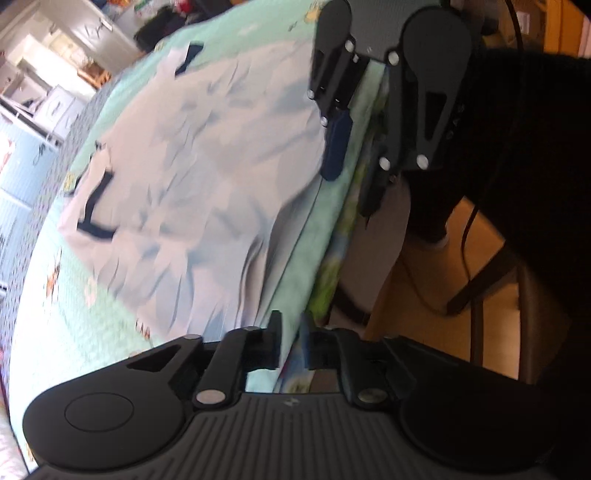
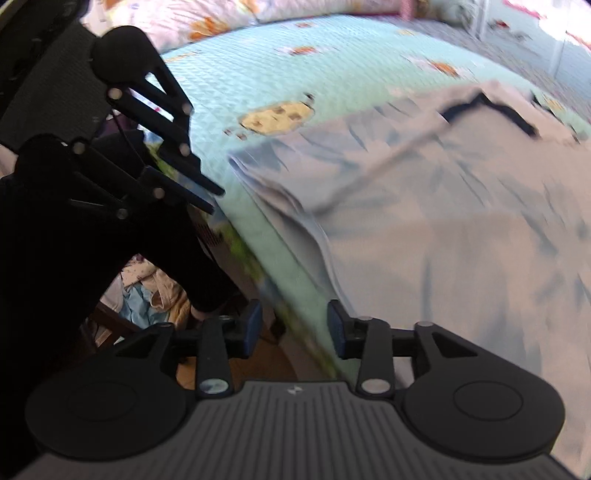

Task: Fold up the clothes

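A pale grey shirt (image 1: 192,184) with dark trim lies spread flat on the mint bed cover (image 1: 74,314), its hem near the bed's edge. In the right wrist view the shirt (image 2: 443,221) fills the right half. My left gripper (image 1: 291,343) hovers over the bed edge by the hem, its jaws a narrow gap apart with nothing pinched; it shows again as the left gripper (image 2: 216,199) at the left. My right gripper (image 2: 294,328) stands open above the bed edge beside the shirt's corner, holding nothing. From the left wrist view the right gripper (image 1: 351,192) hangs at the top.
The mint cover (image 2: 240,74) stretches back to a floral pillow (image 2: 192,22). Beside the bed are a wooden floor (image 1: 424,277), a black cable (image 1: 469,229) and a heap of loose clothes (image 2: 147,291). A person's dark clothing (image 1: 535,147) fills the side. White cabinets (image 1: 55,99) stand beyond.
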A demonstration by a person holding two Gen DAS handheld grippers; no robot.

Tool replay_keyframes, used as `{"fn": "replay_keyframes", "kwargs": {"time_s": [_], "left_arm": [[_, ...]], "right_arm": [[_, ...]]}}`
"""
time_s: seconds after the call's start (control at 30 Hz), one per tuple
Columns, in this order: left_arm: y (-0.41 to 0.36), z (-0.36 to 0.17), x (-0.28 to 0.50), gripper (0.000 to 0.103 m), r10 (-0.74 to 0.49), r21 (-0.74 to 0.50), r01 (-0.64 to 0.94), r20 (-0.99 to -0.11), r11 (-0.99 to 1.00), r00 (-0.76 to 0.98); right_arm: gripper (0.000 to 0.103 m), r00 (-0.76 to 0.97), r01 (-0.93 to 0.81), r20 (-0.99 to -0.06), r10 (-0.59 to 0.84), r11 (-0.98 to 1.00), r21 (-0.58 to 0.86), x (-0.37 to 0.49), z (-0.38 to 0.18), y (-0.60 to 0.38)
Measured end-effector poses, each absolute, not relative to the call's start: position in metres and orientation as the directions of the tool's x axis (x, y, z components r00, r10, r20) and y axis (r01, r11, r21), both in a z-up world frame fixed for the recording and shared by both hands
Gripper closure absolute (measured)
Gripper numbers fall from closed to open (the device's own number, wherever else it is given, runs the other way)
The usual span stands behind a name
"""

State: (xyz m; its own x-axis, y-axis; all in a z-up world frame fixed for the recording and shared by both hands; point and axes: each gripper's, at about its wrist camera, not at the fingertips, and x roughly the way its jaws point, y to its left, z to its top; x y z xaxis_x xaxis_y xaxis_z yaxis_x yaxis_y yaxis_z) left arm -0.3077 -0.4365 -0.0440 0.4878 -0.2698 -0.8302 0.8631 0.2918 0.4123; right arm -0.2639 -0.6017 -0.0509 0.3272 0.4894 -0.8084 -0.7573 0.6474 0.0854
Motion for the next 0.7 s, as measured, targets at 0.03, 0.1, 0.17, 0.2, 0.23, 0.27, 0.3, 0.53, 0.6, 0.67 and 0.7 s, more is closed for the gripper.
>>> {"fn": "replay_keyframes", "kwargs": {"time_s": [0.03,0.1,0.17,0.2,0.23,0.27,0.3,0.53,0.6,0.67,0.7], "left_arm": [[-0.441,-0.043,-0.309,0.073,-0.284,0.409,0.864,-0.826,0.294,0.488],[-0.45,-0.043,-0.308,0.072,-0.304,0.41,0.865,-0.817,0.291,0.489],[-0.458,-0.042,-0.307,0.072,-0.322,0.423,0.858,-0.801,0.292,0.504],[-0.462,-0.04,-0.307,0.072,-0.334,0.43,0.853,-0.79,0.296,0.514],[-0.465,-0.036,-0.305,0.071,-0.349,0.43,0.848,-0.778,0.309,0.522],[-0.466,-0.032,-0.303,0.07,-0.366,0.424,0.845,-0.768,0.326,0.526],[-0.468,-0.029,-0.299,0.066,-0.38,0.416,0.842,-0.759,0.343,0.529],[-0.48,-0.039,-0.266,0.061,-0.395,0.245,0.888,-0.826,0.389,0.402],[-0.483,-0.053,-0.263,0.061,-0.349,0.227,0.893,-0.861,0.388,0.37],[-0.481,-0.056,-0.267,0.061,-0.339,0.254,0.886,-0.855,0.389,0.393],[-0.481,-0.054,-0.271,0.061,-0.348,0.262,0.883,-0.846,0.39,0.405]], "right_arm": [[0.059,0.328,-0.746,-0.81,0.486,0.66,0.093,-0.267,-0.05,-0.608],[0.058,0.328,-0.719,-0.812,0.484,0.685,0.118,-0.274,-0.048,-0.621],[0.057,0.332,-0.688,-0.816,0.473,0.713,0.134,-0.279,-0.046,-0.632],[0.057,0.34,-0.679,-0.813,0.472,0.722,0.135,-0.282,-0.045,-0.636],[0.056,0.348,-0.669,-0.81,0.471,0.731,0.137,-0.284,-0.043,-0.641],[0.056,0.359,-0.654,-0.802,0.477,0.742,0.148,-0.285,-0.042,-0.645],[0.056,0.369,-0.634,-0.79,0.49,0.754,0.172,-0.284,-0.041,-0.651],[0.054,0.449,-0.45,-0.655,0.607,0.788,0.421,-0.262,-0.041,-0.692],[0.053,0.479,-0.383,-0.621,0.62,0.785,0.487,-0.259,-0.044,-0.707],[0.053,0.531,-0.337,-0.624,0.573,0.819,0.465,-0.265,-0.043,-0.719],[0.053,0.559,-0.351,-0.637,0.531,0.847,0.399,-0.271,-0.039,-0.72]]}}
